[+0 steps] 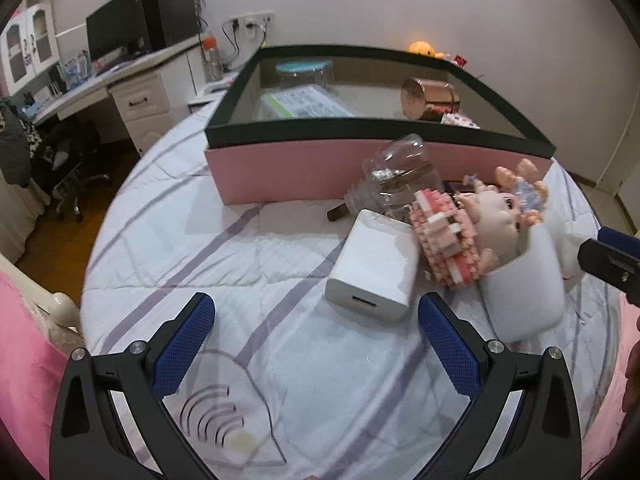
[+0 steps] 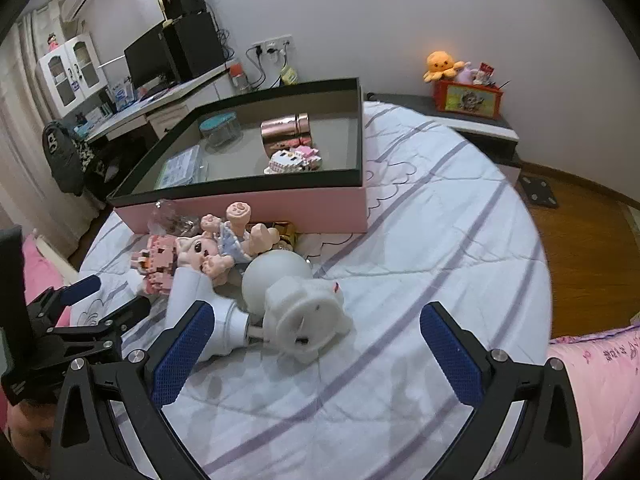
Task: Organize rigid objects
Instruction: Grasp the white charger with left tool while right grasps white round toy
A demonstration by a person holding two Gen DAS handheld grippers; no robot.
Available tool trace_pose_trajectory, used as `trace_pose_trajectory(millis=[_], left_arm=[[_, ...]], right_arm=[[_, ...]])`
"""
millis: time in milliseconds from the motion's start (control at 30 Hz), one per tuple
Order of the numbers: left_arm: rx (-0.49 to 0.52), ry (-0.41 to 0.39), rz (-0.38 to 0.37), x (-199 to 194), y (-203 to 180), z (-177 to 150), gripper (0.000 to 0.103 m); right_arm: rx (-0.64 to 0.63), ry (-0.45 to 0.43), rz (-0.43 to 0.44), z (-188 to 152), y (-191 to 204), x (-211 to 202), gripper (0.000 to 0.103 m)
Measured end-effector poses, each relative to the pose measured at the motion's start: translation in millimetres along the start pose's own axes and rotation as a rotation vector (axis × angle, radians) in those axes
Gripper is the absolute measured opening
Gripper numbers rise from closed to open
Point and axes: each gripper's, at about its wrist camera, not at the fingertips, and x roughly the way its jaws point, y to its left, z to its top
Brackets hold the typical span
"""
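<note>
Spread wide over the striped quilt point(image 1: 224, 248), the left gripper point(image 1: 316, 344) holds nothing. Just ahead lies a white charger point(image 1: 374, 266), touching a pink block model point(image 1: 444, 240) and a doll point(image 1: 500, 216). A clear bottle point(image 1: 394, 176) rests against the pink box point(image 1: 304, 172), which holds a copper tin point(image 1: 424, 98) and a jar point(image 1: 306, 72).

From the right wrist, the right gripper point(image 2: 316, 344) is likewise spread and empty, its left finger beside a white lamp point(image 2: 296, 304) lying on the quilt. Beyond, the doll and block model sit in front of the box. At far left the left gripper shows, open.
</note>
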Motion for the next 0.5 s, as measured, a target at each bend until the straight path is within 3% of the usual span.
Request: trace_pose_trajectory(millis=[167, 300, 333, 400, 433, 500], left_arm=[[0.014, 0.015, -0.025, 14.3, -1.7, 8.9, 0.102], [0.029, 0.027, -0.044, 22.2, -5.7, 15.9, 0.099], [0.042, 0.027, -0.049, 23.0, -7.7, 17.1, 0.093], [0.057, 0.018, -0.065, 23.0, -10.2, 20.3, 0.081], [0.063, 0.016, -0.070, 23.2, -12.0, 21.8, 0.073], [0.075, 0.008, -0.083, 21.3, -14.4, 22.5, 0.054]], right_arm=[[-0.014, 0.060, 0.017, 5.9, -3.9, 24.3, 0.102], [-0.015, 0.087, 0.062, 9.7, -7.2, 38.9, 0.087], [-0.024, 0.093, 0.068, 10.1, -6.1, 41.2, 0.075], [-0.072, 0.109, 0.030, 10.2, 0.6, 45.8, 0.066], [-0.094, 0.109, 0.015, 9.7, 3.1, 46.3, 0.059], [-0.093, 0.106, 0.028, 8.3, 2.8, 43.4, 0.054]])
